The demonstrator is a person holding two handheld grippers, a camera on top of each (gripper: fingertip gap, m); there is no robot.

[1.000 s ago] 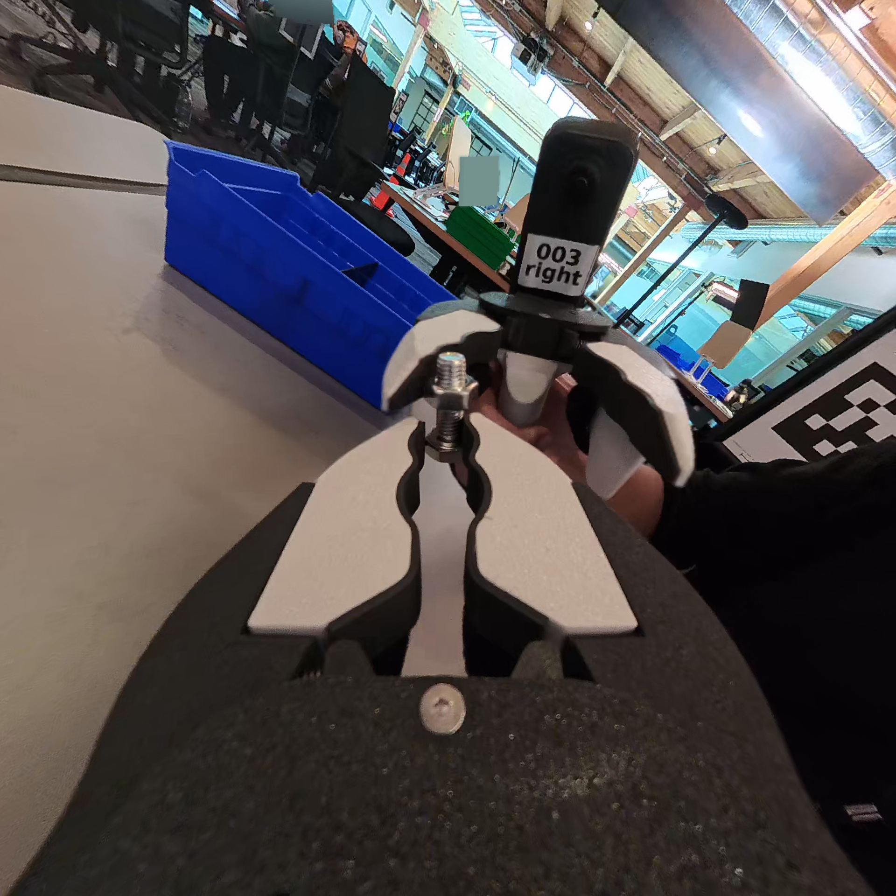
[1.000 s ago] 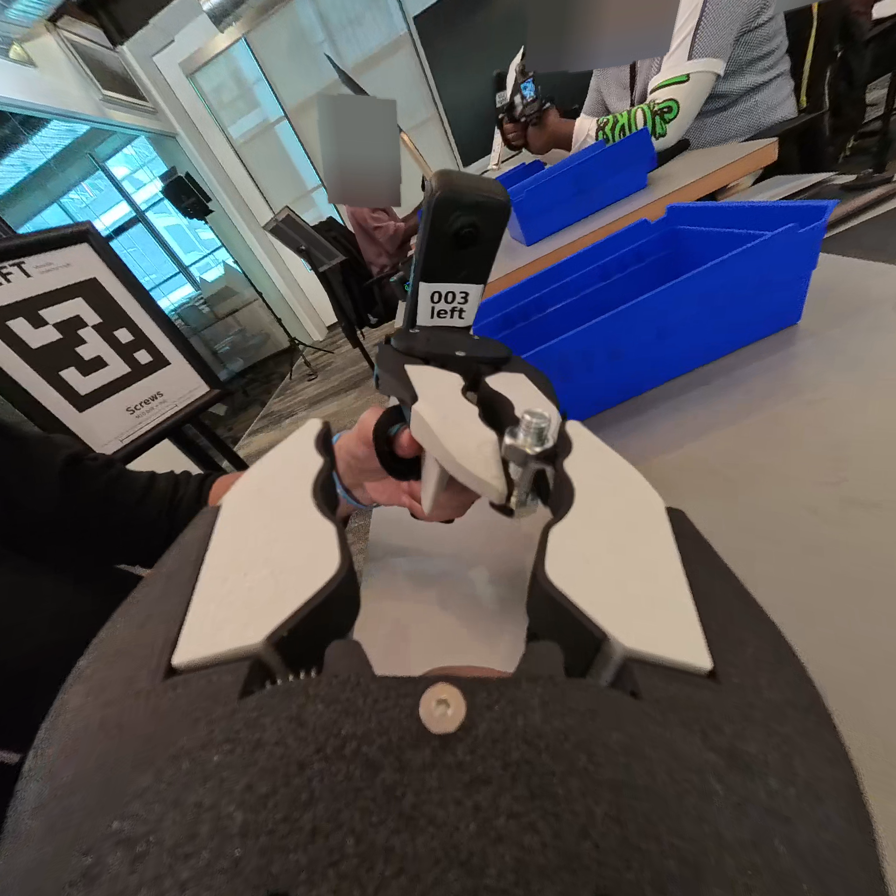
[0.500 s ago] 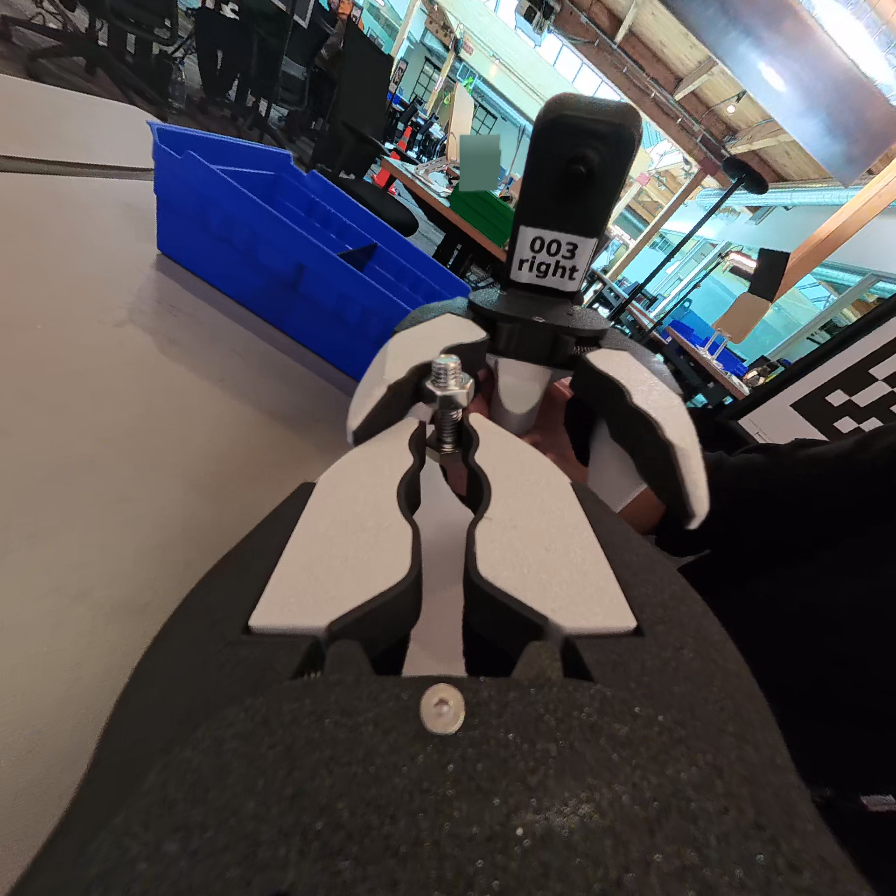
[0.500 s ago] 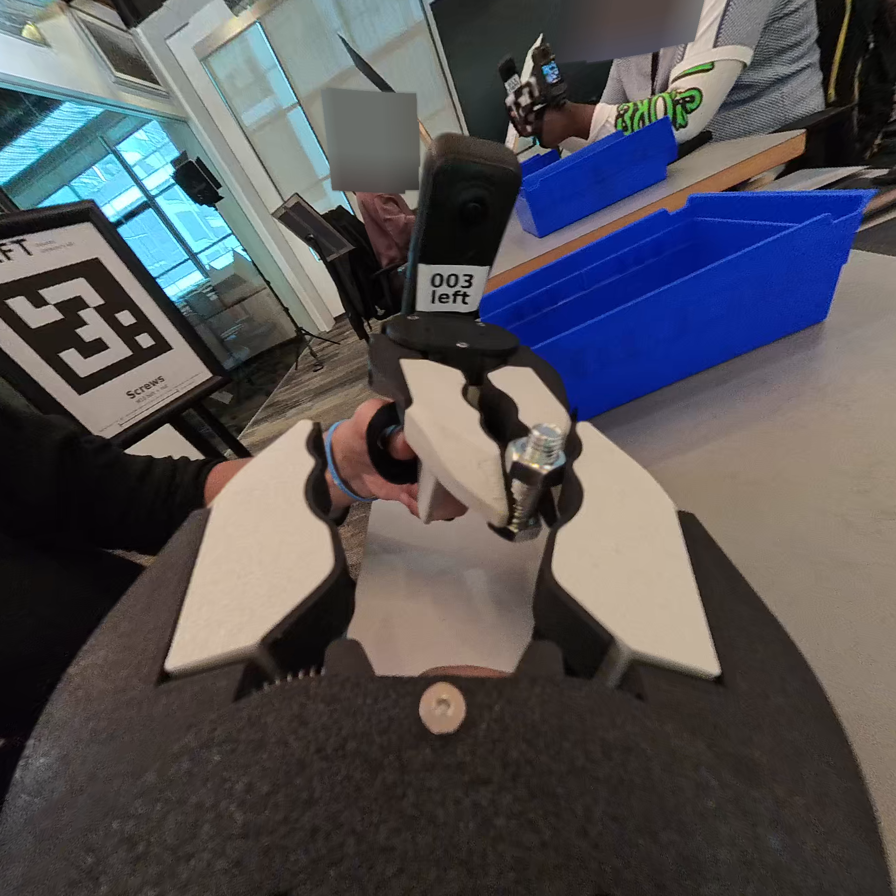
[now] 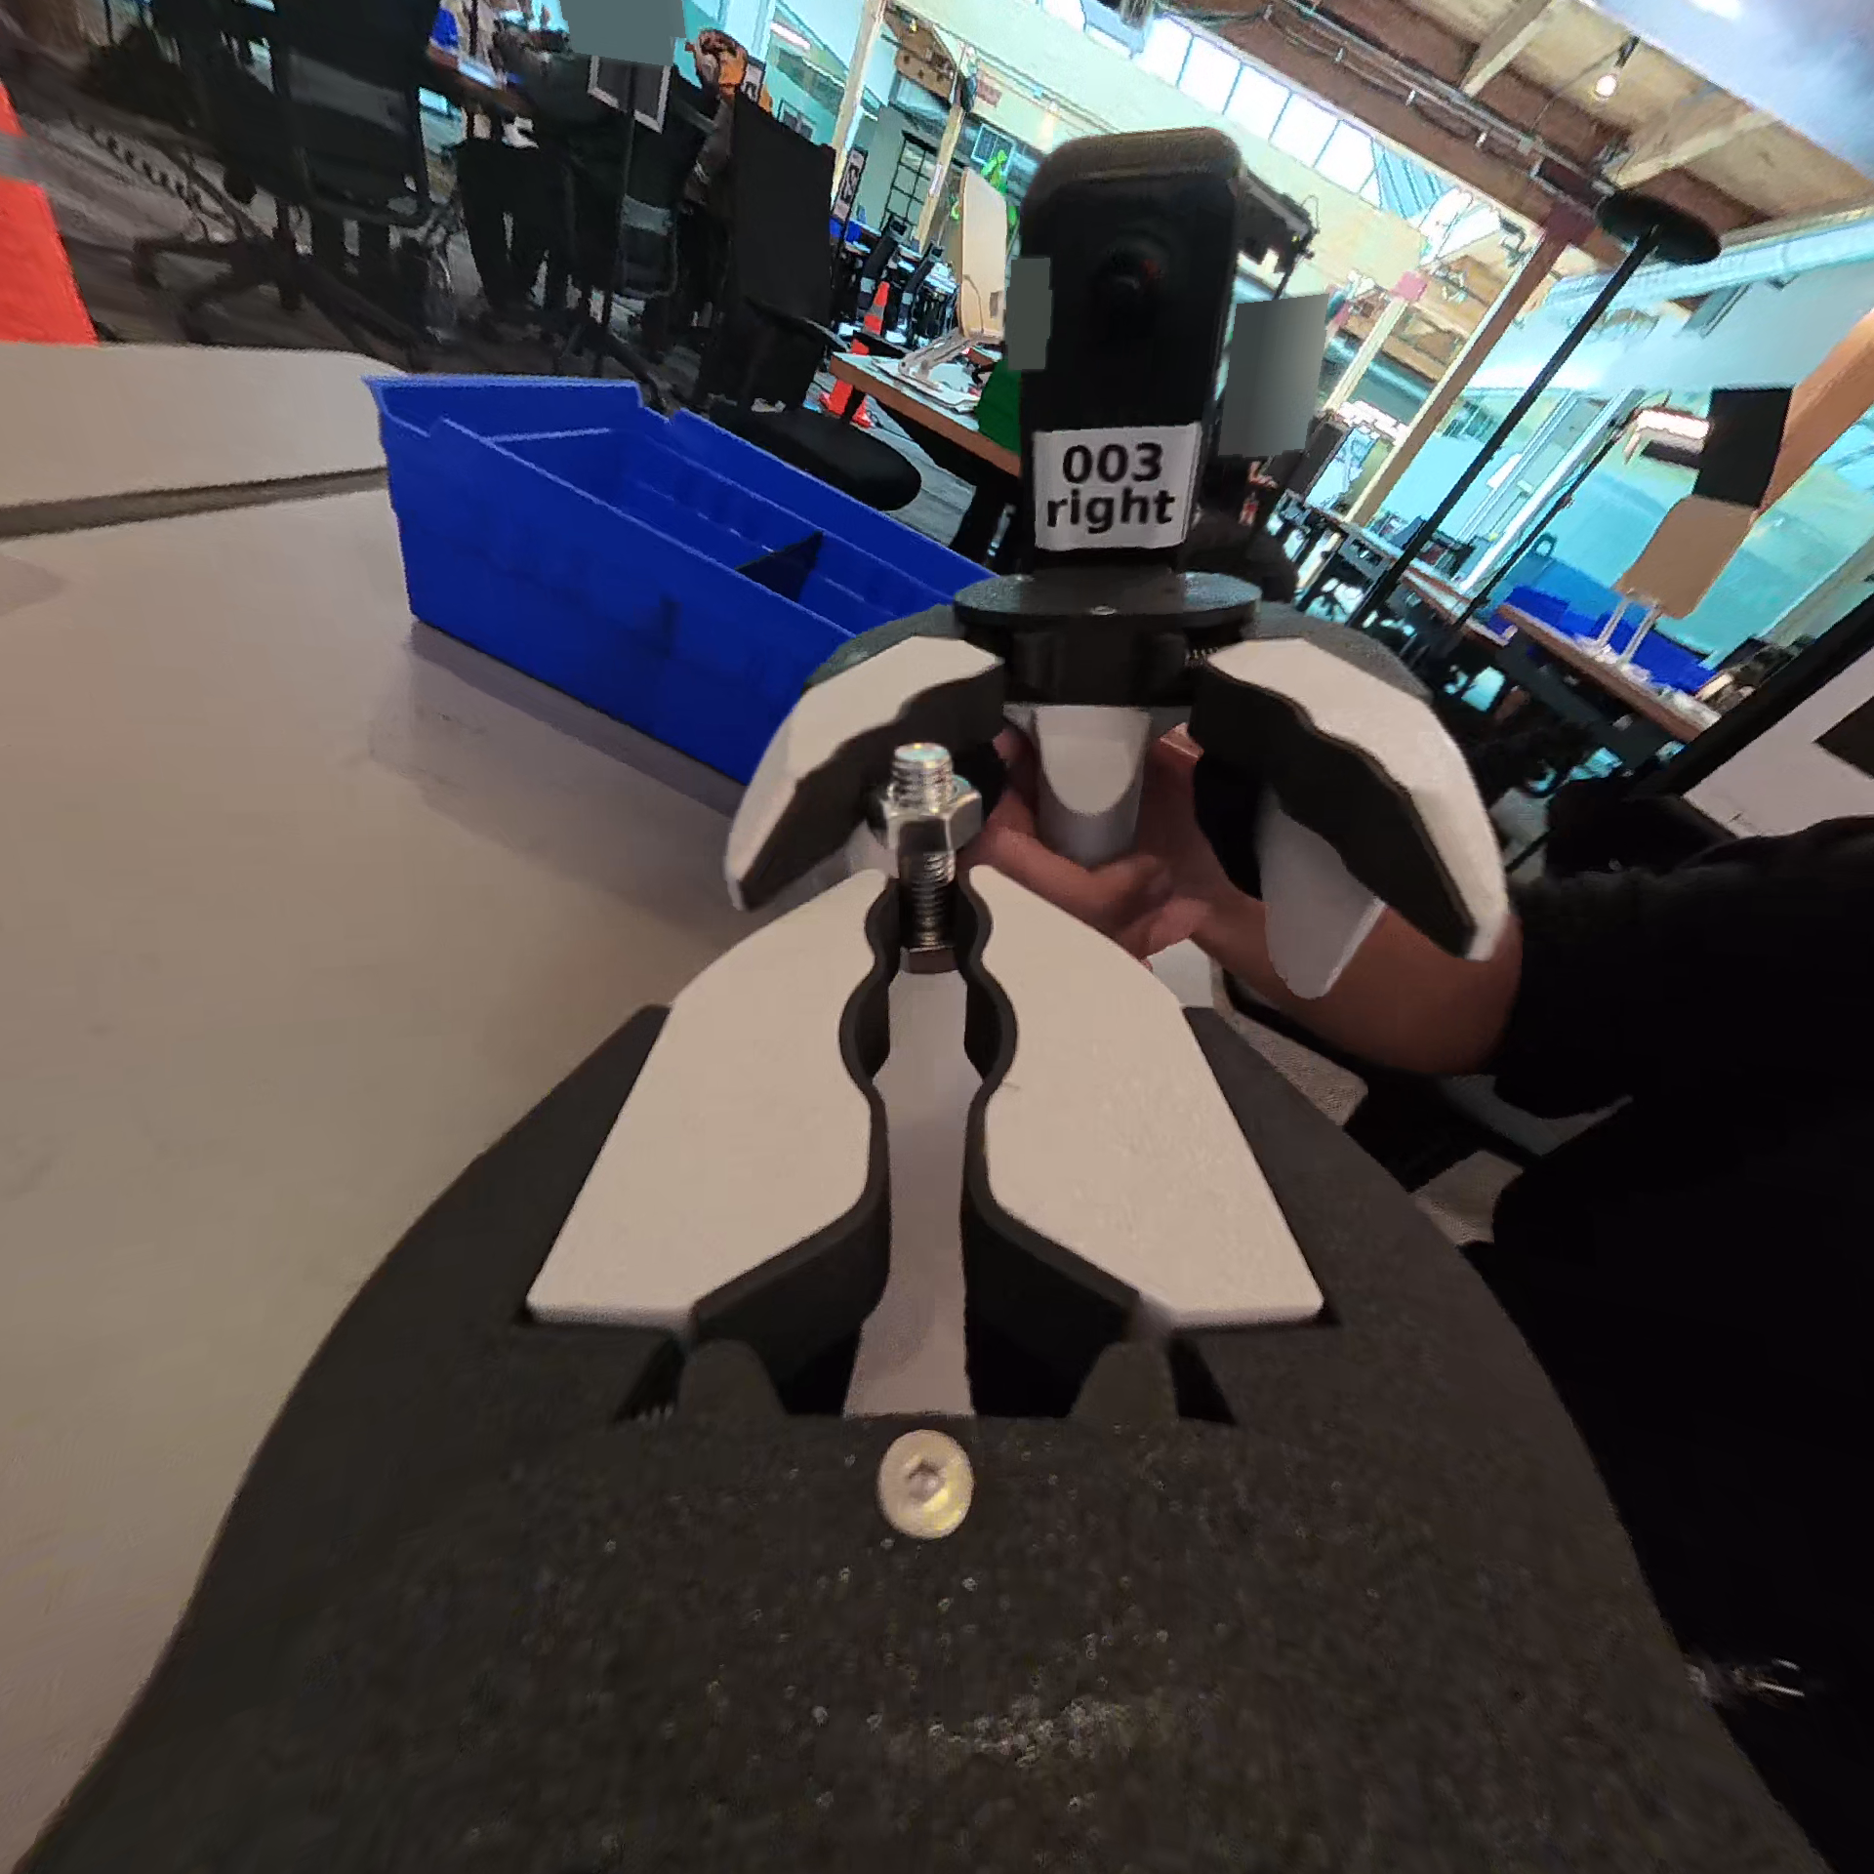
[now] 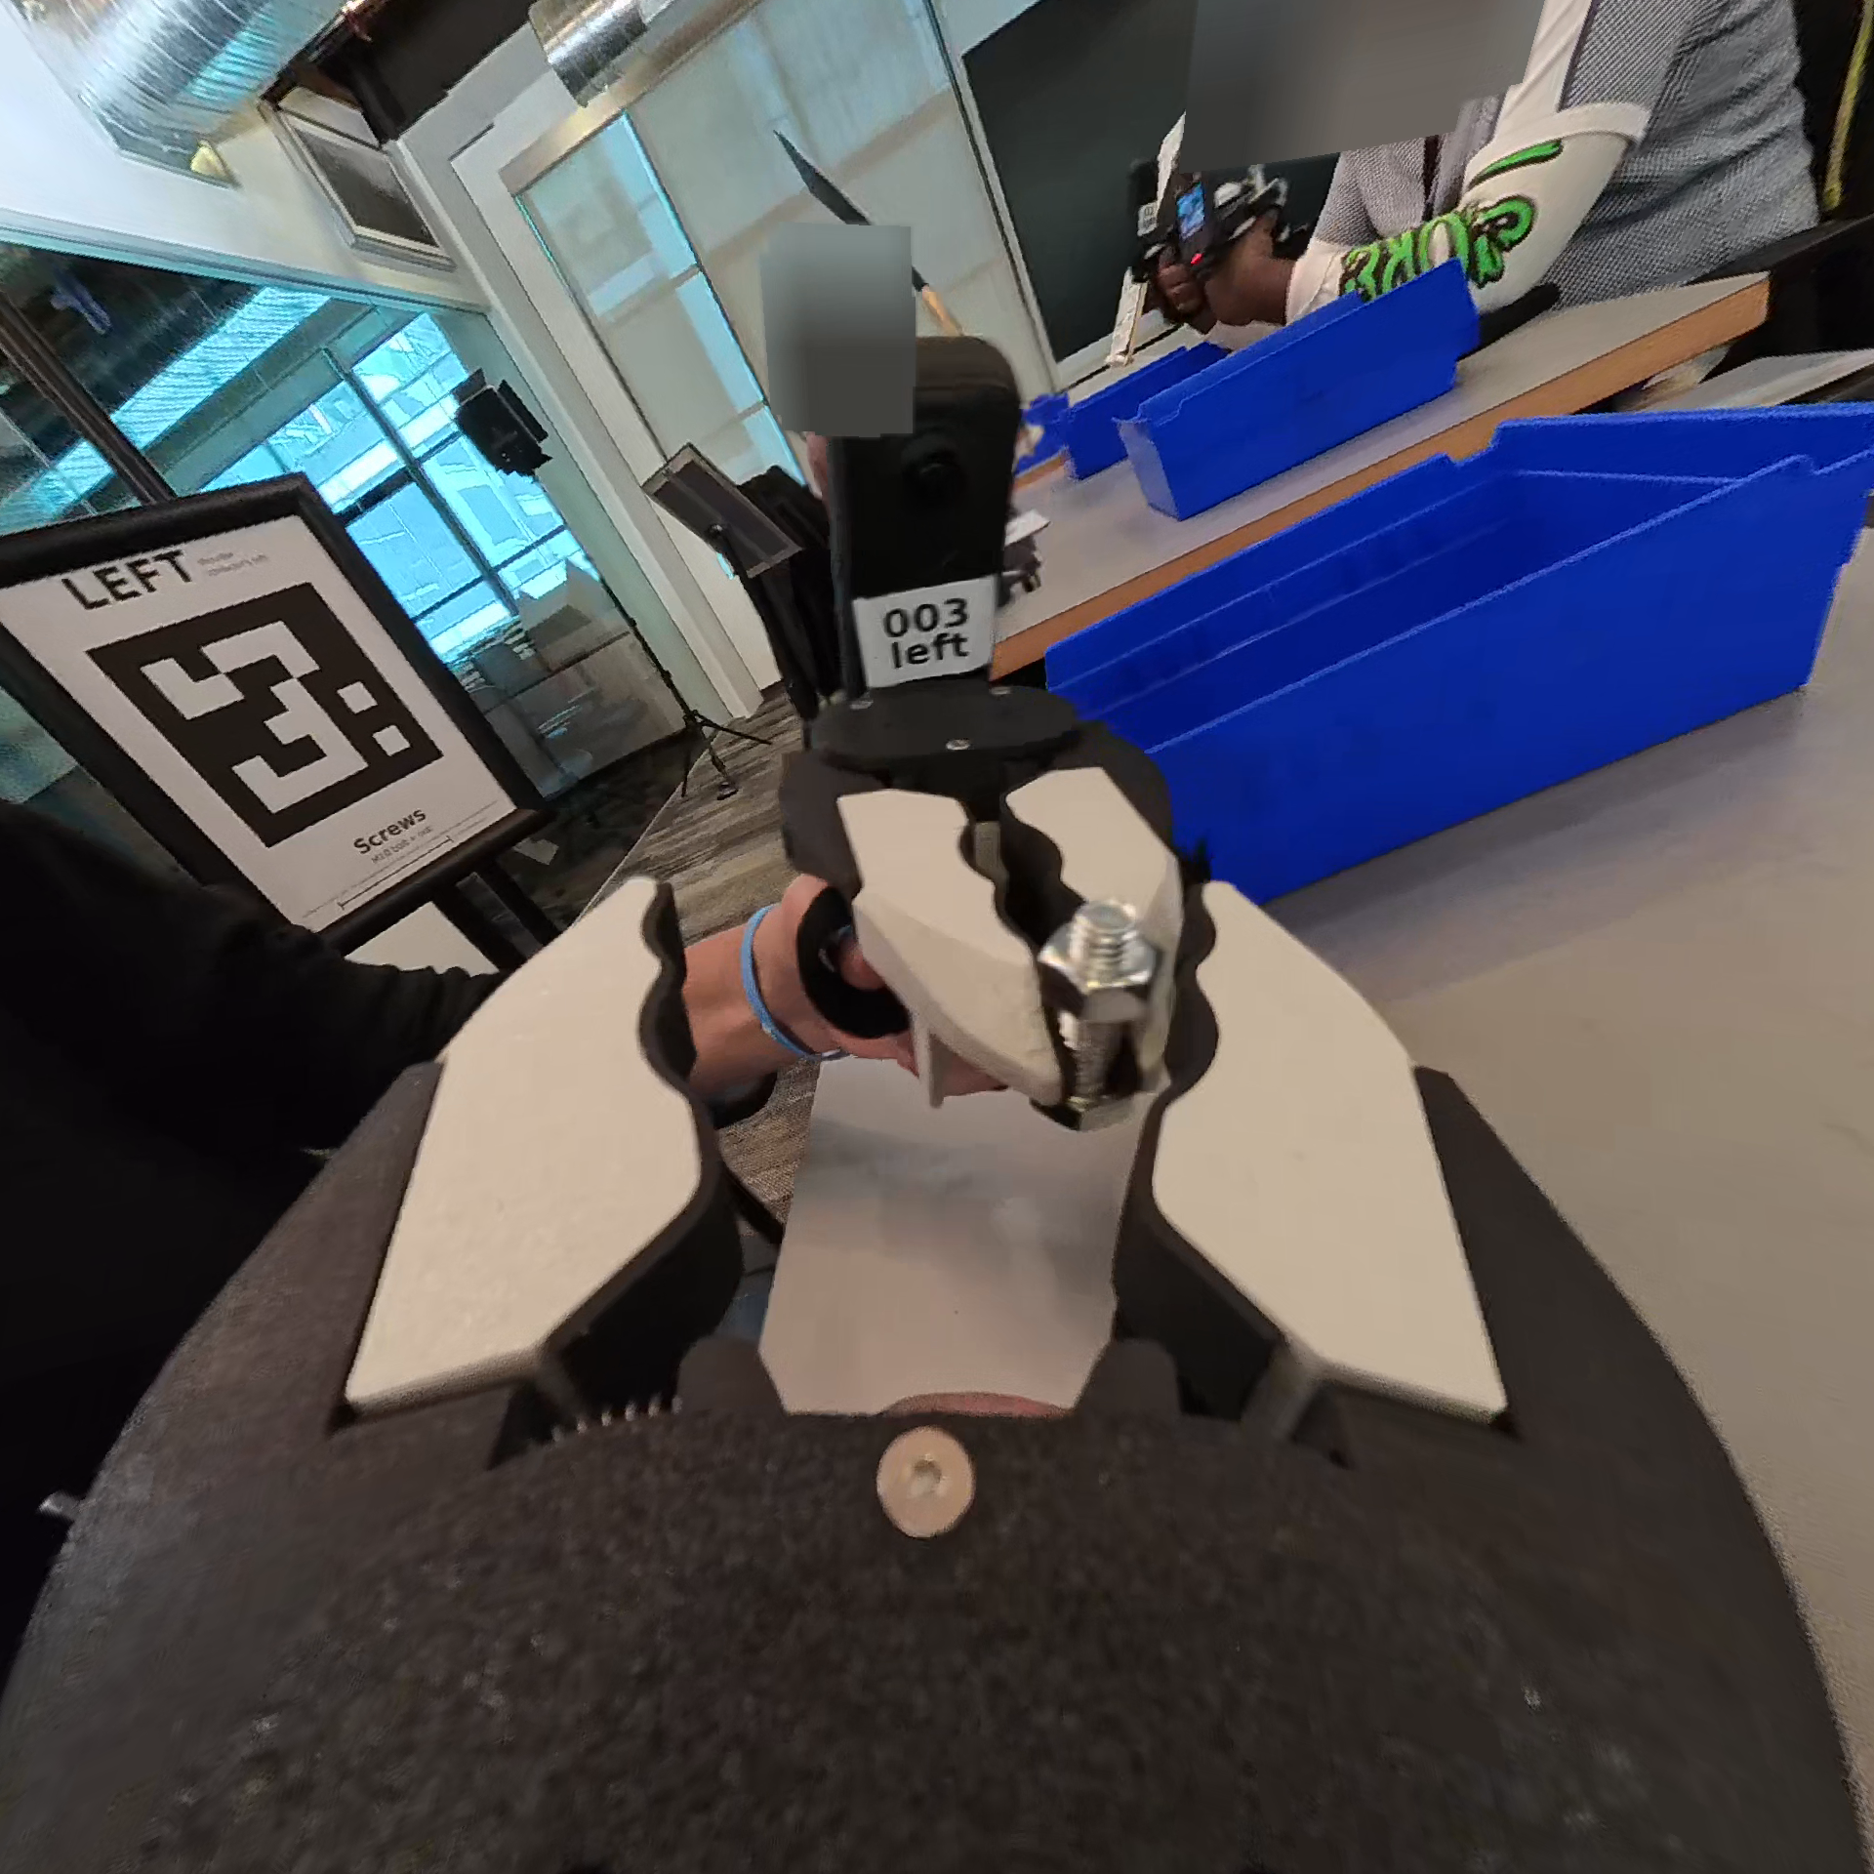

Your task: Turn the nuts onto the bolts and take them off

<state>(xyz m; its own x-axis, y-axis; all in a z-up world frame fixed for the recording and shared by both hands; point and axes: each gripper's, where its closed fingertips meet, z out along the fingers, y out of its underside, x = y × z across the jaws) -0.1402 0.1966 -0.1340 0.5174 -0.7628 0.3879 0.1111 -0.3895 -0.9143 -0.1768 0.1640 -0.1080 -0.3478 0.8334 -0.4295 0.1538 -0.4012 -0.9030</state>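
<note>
Left gripper: pressed together on the lower end of the bolt, holding it upright above the table, clear of its surface
Right gripper: spread wide; one finger sits just beside the nut, the other well apart; it pinches nothing
Nut: on the bolt's thread near the top, a few turns of thread showing above it
Change: a second ago the right gripper stood just as wide beside the nut; since then the pair has swung a little against the room, and the nut looks no higher or lower on the thread
Meaning for the task: judged from this, the right gripper is between turns, resetting its hold; the nut is neither fully run down nor off
Bin: blue, on the table's far side, well apart from both grippers
Next move, likely: close on the nut's flats squarely, or the fingers may slip
</note>
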